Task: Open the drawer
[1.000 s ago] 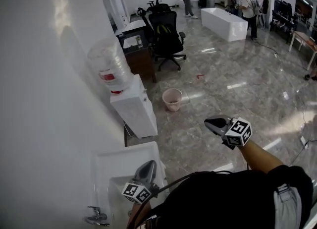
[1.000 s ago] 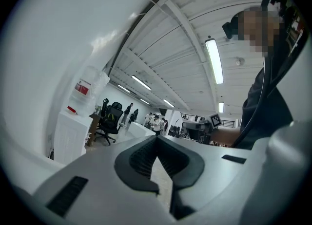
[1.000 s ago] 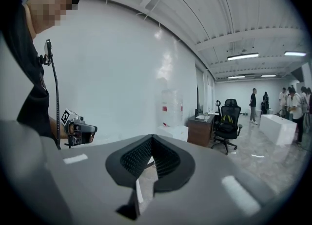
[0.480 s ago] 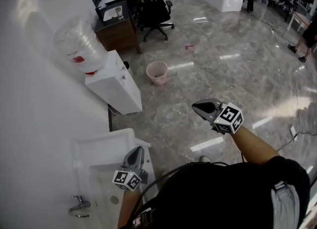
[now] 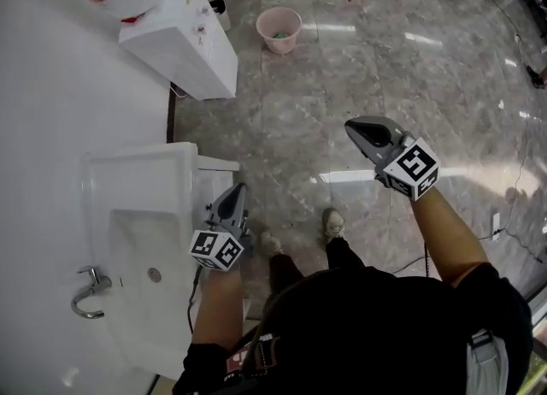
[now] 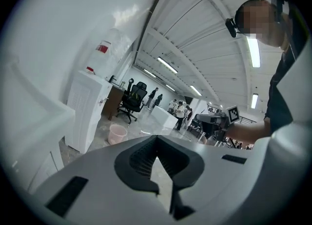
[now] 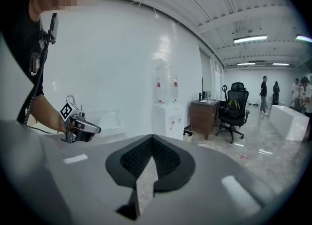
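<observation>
Head view: two shut, empty grippers held out over sink edge and floor.
Nearest, the left gripper (image 5: 237,191), jaws together on nothing, hung just past the sink (image 5: 175,179) rim at 8 o'clock; the right gripper (image 5: 354,126), jaws likewise closed and empty, hung over the floor (image 5: 282,120) at 2 o'clock. The cabinet (image 5: 219,165) under the sink sat at 9 o'clock; its drawer could not be made out. Farther off, the dispenser (image 5: 184,38) stood at 11, the bin (image 5: 279,27) at 12.

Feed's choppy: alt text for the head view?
Looking steeply down, a person holds two shut, empty grippers: the left gripper beside a white sink, the right gripper over marble floor. A water dispenser and pink bucket stand beyond.
</observation>
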`<move>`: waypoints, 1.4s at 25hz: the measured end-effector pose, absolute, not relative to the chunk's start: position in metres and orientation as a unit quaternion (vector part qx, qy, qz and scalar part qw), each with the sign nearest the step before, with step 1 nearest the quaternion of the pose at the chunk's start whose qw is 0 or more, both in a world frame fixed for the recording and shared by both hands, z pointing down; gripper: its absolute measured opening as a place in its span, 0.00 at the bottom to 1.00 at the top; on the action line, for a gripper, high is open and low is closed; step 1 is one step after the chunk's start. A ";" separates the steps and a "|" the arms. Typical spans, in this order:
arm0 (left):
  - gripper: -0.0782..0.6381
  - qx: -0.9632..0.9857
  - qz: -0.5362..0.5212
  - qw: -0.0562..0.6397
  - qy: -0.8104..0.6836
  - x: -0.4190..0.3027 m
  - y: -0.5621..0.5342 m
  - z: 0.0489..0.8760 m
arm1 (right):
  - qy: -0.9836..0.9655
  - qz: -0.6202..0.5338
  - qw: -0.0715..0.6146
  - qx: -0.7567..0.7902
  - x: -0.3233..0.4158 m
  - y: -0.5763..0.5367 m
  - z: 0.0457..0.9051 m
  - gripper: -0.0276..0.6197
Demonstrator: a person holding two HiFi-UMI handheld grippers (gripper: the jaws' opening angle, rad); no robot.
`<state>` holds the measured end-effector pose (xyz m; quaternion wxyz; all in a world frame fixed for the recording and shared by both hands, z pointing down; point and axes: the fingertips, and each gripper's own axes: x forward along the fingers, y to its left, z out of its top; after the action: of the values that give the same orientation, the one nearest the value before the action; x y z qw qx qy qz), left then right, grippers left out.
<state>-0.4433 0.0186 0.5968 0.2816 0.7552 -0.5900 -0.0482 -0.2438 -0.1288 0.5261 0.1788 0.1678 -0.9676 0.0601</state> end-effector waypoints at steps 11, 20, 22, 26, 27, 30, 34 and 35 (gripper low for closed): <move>0.11 0.707 -0.068 0.335 -0.619 -0.475 0.026 0.777 | -0.965 0.101 0.185 0.157 -0.293 -0.112 0.674 0.04; 0.11 0.592 -0.120 0.389 -0.696 -0.531 0.074 0.896 | -0.964 0.133 0.205 0.109 -0.323 -0.076 0.763 0.04; 0.11 0.567 -0.131 0.393 -0.712 -0.547 0.087 0.912 | -0.961 0.132 0.221 0.105 -0.322 -0.072 0.779 0.04; 0.15 0.519 -0.161 0.407 -0.734 -0.576 0.110 0.936 | -0.958 0.149 0.221 0.105 -0.325 -0.069 0.797 0.04; 0.18 0.506 -0.176 0.413 -0.736 -0.581 0.114 0.941 | -0.958 0.154 0.218 0.105 -0.326 -0.067 0.799 0.04; 0.29 0.458 -0.251 0.438 -0.731 -0.595 0.123 0.953 | -0.958 0.152 0.223 0.100 -0.329 -0.062 0.805 0.04; 0.41 0.423 -0.311 0.440 -0.729 -0.616 0.127 0.957 | -0.957 0.149 0.228 0.097 -0.332 -0.056 0.809 0.04; 0.41 0.416 -0.322 0.438 -0.729 -0.619 0.127 0.957 | -0.957 0.149 0.227 0.097 -0.333 -0.056 0.809 0.04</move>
<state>-0.6192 0.1273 0.9573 0.4375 0.4163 -0.7290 -0.3223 -0.3330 -0.0561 0.8088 0.2273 0.0971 -0.9574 0.1494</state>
